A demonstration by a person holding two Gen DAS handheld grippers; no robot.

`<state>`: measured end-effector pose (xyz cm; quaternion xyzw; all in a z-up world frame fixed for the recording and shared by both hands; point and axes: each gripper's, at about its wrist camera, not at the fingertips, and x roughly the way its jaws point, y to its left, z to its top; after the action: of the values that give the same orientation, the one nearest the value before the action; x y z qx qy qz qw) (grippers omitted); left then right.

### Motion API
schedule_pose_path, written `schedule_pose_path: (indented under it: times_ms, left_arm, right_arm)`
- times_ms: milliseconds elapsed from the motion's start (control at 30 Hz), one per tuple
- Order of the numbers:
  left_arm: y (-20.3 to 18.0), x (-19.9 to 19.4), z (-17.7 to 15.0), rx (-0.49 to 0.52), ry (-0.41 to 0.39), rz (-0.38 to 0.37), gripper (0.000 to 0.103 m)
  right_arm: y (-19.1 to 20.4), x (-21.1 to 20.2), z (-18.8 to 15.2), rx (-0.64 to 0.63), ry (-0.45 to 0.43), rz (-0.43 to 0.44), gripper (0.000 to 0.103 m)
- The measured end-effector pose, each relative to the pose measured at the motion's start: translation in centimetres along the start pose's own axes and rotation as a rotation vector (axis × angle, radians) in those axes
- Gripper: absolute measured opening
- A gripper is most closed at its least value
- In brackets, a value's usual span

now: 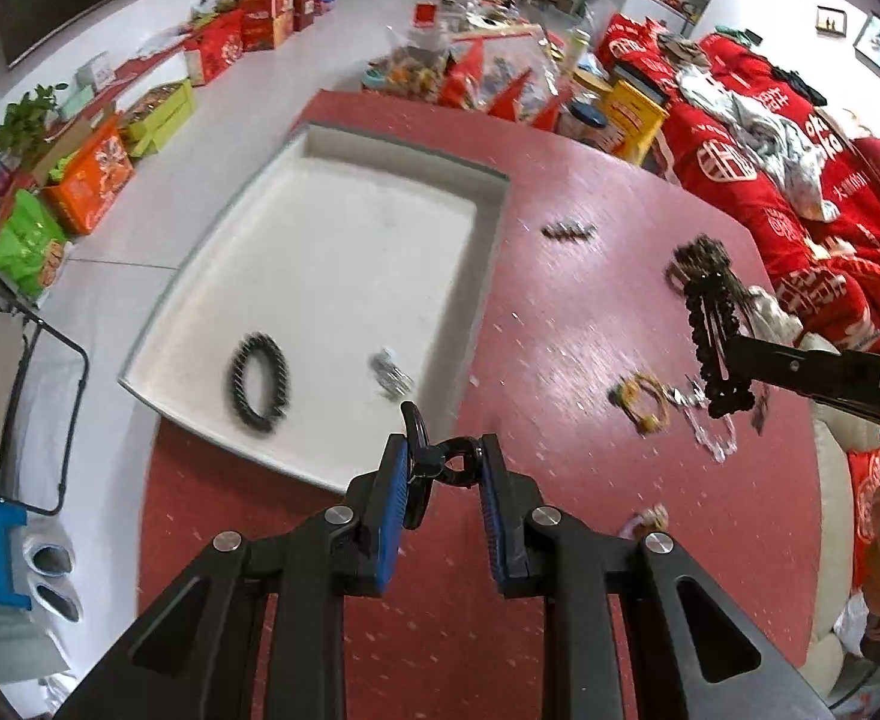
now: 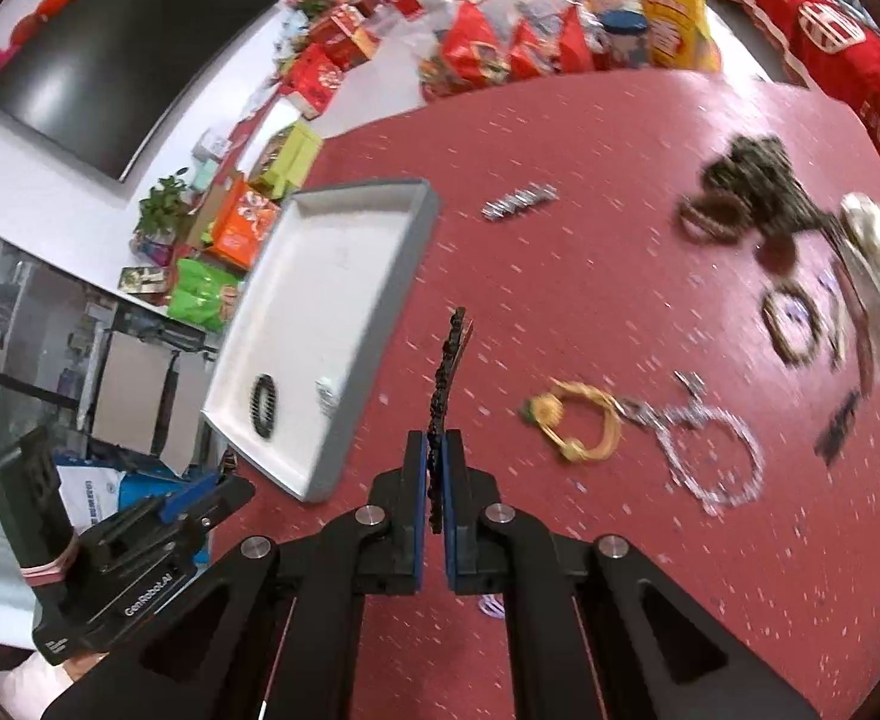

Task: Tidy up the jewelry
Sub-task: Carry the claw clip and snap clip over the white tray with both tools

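Tray [image 1: 487, 252] lies ahead and left of both grippers. Left gripper [image 1: 445, 468], nearer it, pinches a dark ring [image 1: 460, 468]; right gripper [image 2: 437, 468] is clamped on a black bead chain [image 2: 448, 360] standing upright between its fingers.

Gift boxes [image 1: 92, 177], a green bag [image 1: 26, 240] and a plant [image 1: 26, 120] line the floor; a black screen [image 2: 128, 48] hangs above.

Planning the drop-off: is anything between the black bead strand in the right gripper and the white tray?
Nothing visible: only bare red table lies between the bead strand in the right gripper and the tray.
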<state>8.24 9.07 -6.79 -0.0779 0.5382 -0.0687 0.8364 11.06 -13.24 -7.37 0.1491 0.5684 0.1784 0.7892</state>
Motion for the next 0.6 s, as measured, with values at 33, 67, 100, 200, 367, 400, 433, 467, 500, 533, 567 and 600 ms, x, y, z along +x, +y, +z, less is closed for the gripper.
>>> schedule_pose_path:
  times_ms: [33,67,100,200,367,400,433,467,500,533,567,600]
  left_arm:
    - [0.5,-0.1,0.6,-0.003,-0.009,0.008,0.025]
    - [0.9,-0.1,0.8,-0.005,-0.015,0.013,0.025]
    - [1.4,-0.1,1.2,-0.008,-0.022,0.02,0.025]
    - [3.0,0.1,2.8,-0.022,-0.047,0.044,0.025]
    - [4.8,0.5,5.2,-0.029,-0.091,0.082,0.025]
    - [5.1,0.6,5.6,-0.026,-0.098,0.089,0.025]
    - [5.4,0.9,6.1,-0.022,-0.105,0.097,0.025]
    - [5.6,1.2,6.6,-0.019,-0.11,0.104,0.025]
    - [5.9,1.6,7.0,-0.019,-0.111,0.109,0.025]
    - [6.1,1.9,7.2,-0.021,-0.112,0.112,0.025]
    - [6.4,2.3,7.6,-0.027,-0.112,0.111,0.025]
    - [6.7,2.7,7.9,-0.034,-0.113,0.114,0.025]
  right_arm:
    - [0.7,0.4,0.7,-0.016,0.0,0.008,0.005]
    - [1.2,0.6,1.2,-0.026,0.001,0.015,0.005]
    - [1.6,0.9,1.6,-0.036,0.002,0.023,0.005]
    - [3.5,2.2,3.3,-0.077,0.002,0.046,0.005]
    - [5.8,4.1,5.9,-0.111,-0.003,0.096,0.005]
    - [6.2,4.6,6.4,-0.115,-0.004,0.104,0.005]
    - [6.6,5.1,7.0,-0.117,-0.005,0.115,0.005]
    - [6.9,5.5,7.4,-0.118,-0.004,0.125,0.005]
    - [7.1,5.8,7.7,-0.121,-0.004,0.132,0.005]
    - [7.5,6.4,8.0,-0.131,0.0,0.135,0.005]
    - [7.8,6.9,8.2,-0.135,0.008,0.141,0.005]
    - [8.1,7.5,8.5,-0.135,0.015,0.149,0.005]
